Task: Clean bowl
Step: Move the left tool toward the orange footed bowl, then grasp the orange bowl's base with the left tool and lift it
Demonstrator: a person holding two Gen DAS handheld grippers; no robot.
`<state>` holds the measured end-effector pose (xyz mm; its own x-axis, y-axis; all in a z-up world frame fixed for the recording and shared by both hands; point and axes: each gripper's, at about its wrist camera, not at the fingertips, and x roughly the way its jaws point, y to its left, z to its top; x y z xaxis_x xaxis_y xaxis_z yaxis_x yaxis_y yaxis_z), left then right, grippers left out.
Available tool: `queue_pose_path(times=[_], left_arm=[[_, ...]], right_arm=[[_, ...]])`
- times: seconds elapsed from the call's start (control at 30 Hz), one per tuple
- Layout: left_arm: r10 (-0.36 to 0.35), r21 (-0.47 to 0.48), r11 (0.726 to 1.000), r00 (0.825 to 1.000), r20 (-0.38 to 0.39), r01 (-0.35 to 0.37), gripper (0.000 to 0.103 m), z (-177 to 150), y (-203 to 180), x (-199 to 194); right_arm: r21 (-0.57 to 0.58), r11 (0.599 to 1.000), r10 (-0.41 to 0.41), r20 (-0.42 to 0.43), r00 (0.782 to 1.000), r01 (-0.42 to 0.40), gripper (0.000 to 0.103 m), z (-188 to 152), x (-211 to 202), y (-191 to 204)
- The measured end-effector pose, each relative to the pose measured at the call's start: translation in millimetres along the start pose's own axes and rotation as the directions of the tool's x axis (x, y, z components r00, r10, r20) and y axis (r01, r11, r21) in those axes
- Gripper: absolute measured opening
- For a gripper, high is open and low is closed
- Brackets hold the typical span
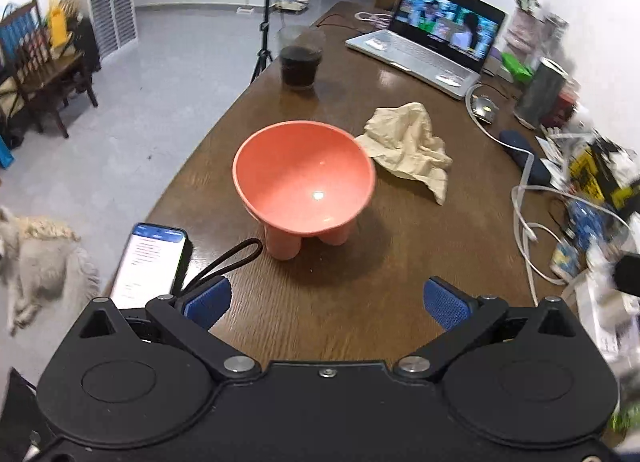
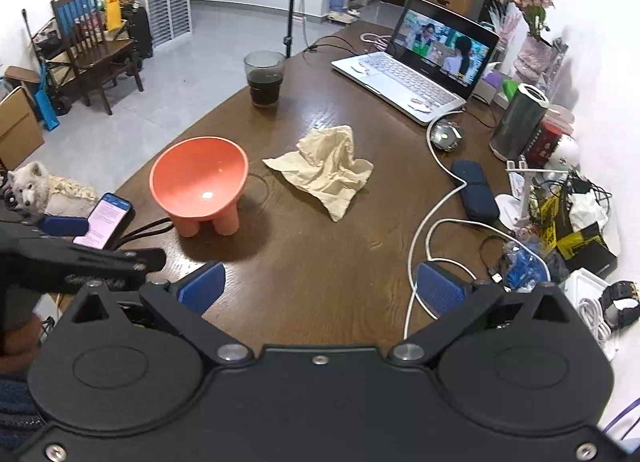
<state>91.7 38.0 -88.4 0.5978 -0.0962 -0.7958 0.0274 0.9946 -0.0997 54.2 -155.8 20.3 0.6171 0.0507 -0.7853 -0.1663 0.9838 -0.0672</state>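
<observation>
Left gripper (image 1: 326, 298) spread wide, holding nothing, above the wooden surface (image 1: 360, 270). Orange footed bowl (image 1: 304, 177) stands upright straight ahead of it, just beyond the fingertips, not touching — inside looks empty. Crumpled beige cloth (image 1: 408, 141) lies ahead and to the right of this gripper, just beside the bowl's rim. Phone (image 1: 150, 258), screen lit, sits beside the left finger.

Right gripper (image 2: 320, 286) also wide apart, nothing held. From it the bowl (image 2: 200, 177) is ahead-left and the cloth (image 2: 328, 169) straight ahead, both well clear of the fingers — white cable (image 2: 424, 229) runs by its right finger
</observation>
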Motion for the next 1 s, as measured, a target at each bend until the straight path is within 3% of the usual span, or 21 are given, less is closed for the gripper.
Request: queue_pose_path(times=[0.33, 0.7, 1.0], left_arm=[[0.063, 0.002, 0.998, 0.997, 0.046, -0.063, 0.103, -14.6, -1.9, 79.8], [0.119, -0.013, 0.993, 0.982, 0.148, -0.118, 0.103, -20.8, -12.7, 96.1], [0.178, 0.017, 0.982, 0.958, 0.226, -0.186, 0.103, -27.5, -17.9, 114.4]], right_arm=[[0.030, 0.997, -0.065, -0.035, 0.997, 0.066, 0.103, 0.9, 6.6, -14.0], [0.050, 0.996, -0.076, -0.061, 0.995, 0.079, 0.103, 0.7, 17.3, -25.6], [0.040, 0.996, -0.072, -0.073, 0.995, 0.075, 0.103, 0.3, 24.0, -29.0]])
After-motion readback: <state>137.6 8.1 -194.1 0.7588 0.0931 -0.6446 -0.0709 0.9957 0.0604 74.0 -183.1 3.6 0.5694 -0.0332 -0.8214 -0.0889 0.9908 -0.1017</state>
